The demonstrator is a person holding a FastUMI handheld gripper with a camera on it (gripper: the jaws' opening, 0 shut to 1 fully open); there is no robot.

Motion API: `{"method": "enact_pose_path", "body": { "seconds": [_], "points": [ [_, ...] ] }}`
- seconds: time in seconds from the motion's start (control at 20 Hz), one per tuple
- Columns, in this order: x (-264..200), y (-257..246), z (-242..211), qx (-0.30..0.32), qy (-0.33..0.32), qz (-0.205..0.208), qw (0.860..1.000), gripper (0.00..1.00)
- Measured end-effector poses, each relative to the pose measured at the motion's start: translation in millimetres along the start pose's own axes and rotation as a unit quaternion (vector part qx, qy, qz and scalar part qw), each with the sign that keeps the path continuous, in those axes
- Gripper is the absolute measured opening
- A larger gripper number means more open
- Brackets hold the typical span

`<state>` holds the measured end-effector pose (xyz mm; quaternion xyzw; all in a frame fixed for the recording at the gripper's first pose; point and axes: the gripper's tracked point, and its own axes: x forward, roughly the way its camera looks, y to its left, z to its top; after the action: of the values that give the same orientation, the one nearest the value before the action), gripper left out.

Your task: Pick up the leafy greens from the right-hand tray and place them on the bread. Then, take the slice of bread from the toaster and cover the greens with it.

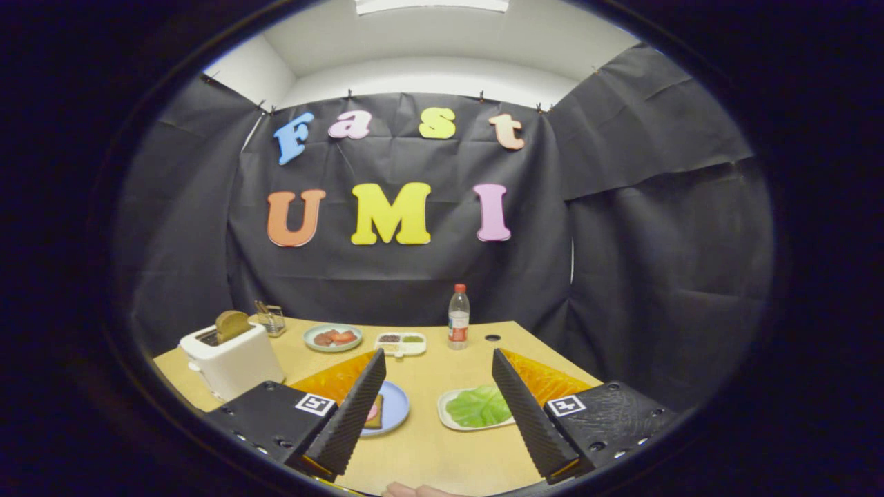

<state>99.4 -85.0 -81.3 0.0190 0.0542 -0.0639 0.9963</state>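
1. My gripper (pixel 438 366) is held above the near edge of a wooden table (pixel 428 449). Its two fingers are spread wide apart and hold nothing.
2. The leafy greens (pixel 478 406) lie flat on a pale tray (pixel 445 414) just inside my right finger, low between the fingertips.
3. The bread (pixel 375 413) sits on a blue plate (pixel 395 407), partly hidden behind my left finger.
4. A white toaster (pixel 231 360) stands beyond my left finger, with a slice of bread (pixel 231 324) sticking up from its slot.
5. Farther ahead are a plate of food (pixel 333 337), a small divided dish (pixel 400 343) and a water bottle (pixel 458 317).
6. Risk, as I judge it: the leaf is thin and flat, so the fingers could pinch the tray rim instead, or slide the tray.
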Motion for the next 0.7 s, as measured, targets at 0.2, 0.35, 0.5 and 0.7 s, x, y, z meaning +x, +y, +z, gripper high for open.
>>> {"method": "enact_pose_path", "body": {
  "seconds": [0.2, 0.35, 0.5, 0.7],
  "points": [
    [43.5, -44.5, -24.9, 0.005, 0.048, -0.031, 0.998, 0.95],
    [75.4, -65.7, -43.8, 0.011, 0.078, -0.042, 0.996, 0.95],
    [108.9, -84.7, -68.7, 0.014, 0.118, -0.052, 0.992, 0.95],
    [148.3, -96.8, -101.6, 0.014, 0.177, -0.055, 0.983, 0.96]
  ]
}}
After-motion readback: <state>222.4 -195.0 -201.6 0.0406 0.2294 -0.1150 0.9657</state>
